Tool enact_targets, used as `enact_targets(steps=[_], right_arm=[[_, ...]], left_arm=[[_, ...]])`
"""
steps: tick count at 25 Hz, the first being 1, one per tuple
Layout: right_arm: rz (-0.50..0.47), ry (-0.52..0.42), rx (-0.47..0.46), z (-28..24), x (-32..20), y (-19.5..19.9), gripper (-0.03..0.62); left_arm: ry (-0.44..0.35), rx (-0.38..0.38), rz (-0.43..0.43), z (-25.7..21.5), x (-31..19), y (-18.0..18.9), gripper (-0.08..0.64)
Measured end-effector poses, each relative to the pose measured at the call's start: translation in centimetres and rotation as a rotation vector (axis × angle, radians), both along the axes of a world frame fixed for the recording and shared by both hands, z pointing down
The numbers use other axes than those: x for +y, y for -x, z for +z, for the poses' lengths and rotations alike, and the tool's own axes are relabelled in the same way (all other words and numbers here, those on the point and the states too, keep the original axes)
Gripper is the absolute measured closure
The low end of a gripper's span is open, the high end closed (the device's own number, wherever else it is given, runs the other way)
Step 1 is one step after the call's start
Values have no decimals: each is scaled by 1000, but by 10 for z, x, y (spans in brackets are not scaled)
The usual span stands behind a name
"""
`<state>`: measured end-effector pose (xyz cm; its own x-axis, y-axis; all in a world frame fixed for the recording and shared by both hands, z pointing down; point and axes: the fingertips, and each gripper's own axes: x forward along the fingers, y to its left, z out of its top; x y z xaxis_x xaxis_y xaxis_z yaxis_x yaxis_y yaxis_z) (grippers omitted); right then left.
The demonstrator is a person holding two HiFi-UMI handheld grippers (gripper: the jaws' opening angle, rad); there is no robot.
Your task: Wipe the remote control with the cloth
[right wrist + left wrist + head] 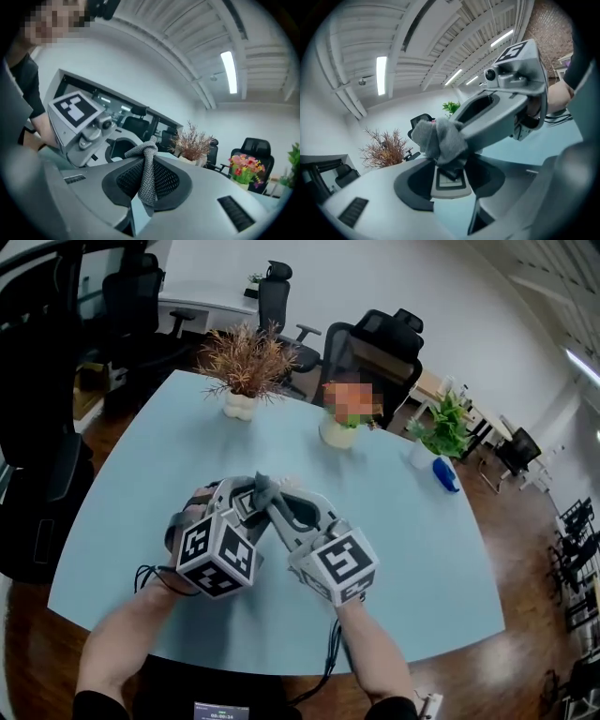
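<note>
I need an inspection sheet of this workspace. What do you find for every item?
Surface: light blue table.
Job's things: remote control and grey cloth, both held above the table; the cloth lies on the remote's far end.
Clutter: dried plant, flower pot, green plant, blue object, all at the far side.
Grippers: left gripper shut on the remote control; right gripper shut on the cloth.
Cables: black cable at the near edge.
Surroundings: office chairs, wooden floor.
</note>
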<state>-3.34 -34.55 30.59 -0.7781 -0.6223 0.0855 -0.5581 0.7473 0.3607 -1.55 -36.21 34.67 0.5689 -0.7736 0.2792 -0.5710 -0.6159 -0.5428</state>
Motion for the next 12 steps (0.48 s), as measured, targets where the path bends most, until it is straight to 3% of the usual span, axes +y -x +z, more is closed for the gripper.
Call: enact_targets(steps=[2,8,10,12], right_arm=[[60,-39,33,0,-8,-9,566],[289,30,-112,-16,-54,-92,566],[237,36,-168,-27,-45,-92,566],[122,21,-187,-37,-27,-71,566]], left_arm=[[-25,-10,3,-3,3,-2,376],[-93,-54,26,-5,10,-9,376],[-107,-54,24,-7,11,-9,376],[-136,-62,23,-10,11,-10,376]])
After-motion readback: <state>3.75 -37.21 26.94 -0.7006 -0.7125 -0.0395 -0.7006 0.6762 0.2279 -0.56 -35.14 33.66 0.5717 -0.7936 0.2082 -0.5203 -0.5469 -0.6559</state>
